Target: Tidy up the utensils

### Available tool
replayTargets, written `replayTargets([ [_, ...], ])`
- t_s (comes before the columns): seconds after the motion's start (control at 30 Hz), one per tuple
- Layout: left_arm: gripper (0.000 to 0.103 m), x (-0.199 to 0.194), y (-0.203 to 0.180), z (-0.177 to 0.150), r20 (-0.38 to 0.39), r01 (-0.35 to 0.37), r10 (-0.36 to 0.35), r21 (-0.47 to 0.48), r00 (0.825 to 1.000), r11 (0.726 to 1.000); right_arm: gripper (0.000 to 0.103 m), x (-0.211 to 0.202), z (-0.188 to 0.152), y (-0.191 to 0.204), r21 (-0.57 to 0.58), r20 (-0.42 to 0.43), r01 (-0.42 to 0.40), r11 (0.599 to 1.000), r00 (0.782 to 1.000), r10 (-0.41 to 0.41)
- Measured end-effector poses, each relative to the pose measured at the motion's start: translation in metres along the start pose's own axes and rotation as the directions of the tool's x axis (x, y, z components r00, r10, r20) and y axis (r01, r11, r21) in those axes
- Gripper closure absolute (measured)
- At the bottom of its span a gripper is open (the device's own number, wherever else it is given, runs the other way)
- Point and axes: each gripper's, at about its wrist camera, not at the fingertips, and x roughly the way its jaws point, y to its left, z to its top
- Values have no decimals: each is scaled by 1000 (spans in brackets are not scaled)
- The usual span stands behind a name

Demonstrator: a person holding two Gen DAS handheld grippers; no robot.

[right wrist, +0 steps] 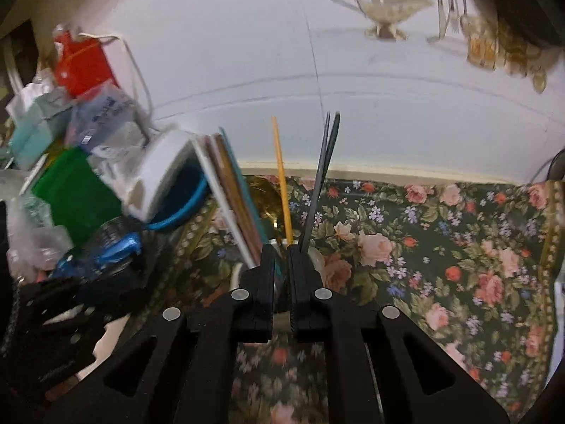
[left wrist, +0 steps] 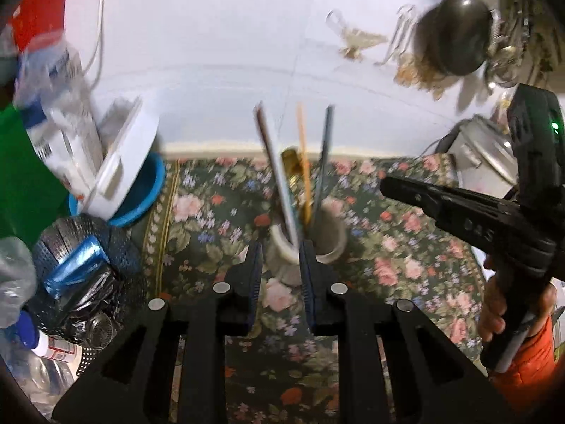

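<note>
while the utensils already stood upright in the white cup [left wrist: 282,243] at the middle of the floral tablecloth [left wrist: 406,247], the job looked late, maybe at a loading or tidying step. left side of the left view held clutter: green bag [left wrist: 21,176], white tub on a blue bowl [left wrist: 123,176], mesh strainer [left wrist: 88,275]. centre: flat-handled pieces [left wrist: 275,173], orange stick [left wrist: 303,162], dark chopsticks [left wrist: 323,162] in the cup. the left gripper [left wrist: 280,258] was spread narrowly just before the cup, nothing clearly pinched (blurry, contact unsure). right edge showed the right gripper [left wrist: 388,183] from the side, pressed together, with a hand [left wrist: 508,314] and orange sleeve [left wrist: 529,364]. the right view hid most of the cup behind its own claw [right wrist: 280,268], jaws pressed nearly together and empty as far as i could tell, but showed two separate chopsticks [right wrist: 326,162]. next move probably needed another loose utensil, none visible.
</note>
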Motion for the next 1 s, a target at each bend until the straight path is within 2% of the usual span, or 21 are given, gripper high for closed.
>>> replayTargets([
  [0.2,84,-56,-36,6,136,-16,11,36,991,999,96,-75,-1,9,-36,91,-22,999,996,25],
  [0.33,74,-103,-67,-2,246,-60,45,56,968,997,96,-130,-8,15,-69,178,-41,997,983,53],
  [0.47,67,-152,-95,-14,361,-86,56,68,931,994,96,-178,-22,21,-104,251,-39,994,966,64],
  [0.57,56,-188,-112,-27,452,-111,72,59,889,992,92,-208,-32,25,-125,288,-45,991,954,80],
  [0.6,54,-197,-116,-31,475,-117,76,58,877,991,85,-218,-36,26,-132,301,-44,990,950,82],
  [0.63,48,-207,-120,-36,499,-124,79,57,863,991,76,-227,-39,27,-137,313,-40,990,946,82],
  [0.67,38,-215,-123,-39,513,-130,83,56,854,990,72,-233,-43,28,-139,324,-38,990,943,82],
  [0.73,25,-227,-128,-47,539,-145,95,50,837,988,55,-247,-50,30,-141,343,-31,990,936,79],
  [0.8,15,-238,-134,-53,559,-157,106,43,822,987,47,-259,-56,32,-150,364,-28,988,928,81],
  [0.87,8,-244,-137,-57,566,-167,115,40,816,985,36,-269,-61,33,-161,383,-18,987,920,80],
  [0.93,7,-250,-141,-60,568,-172,120,39,814,984,17,-276,-65,35,-161,406,-12,987,911,78],
  [1.0,4,-254,-143,-65,572,-180,126,37,811,983,11,-284,-69,35,-150,438,-11,989,896,77],
])
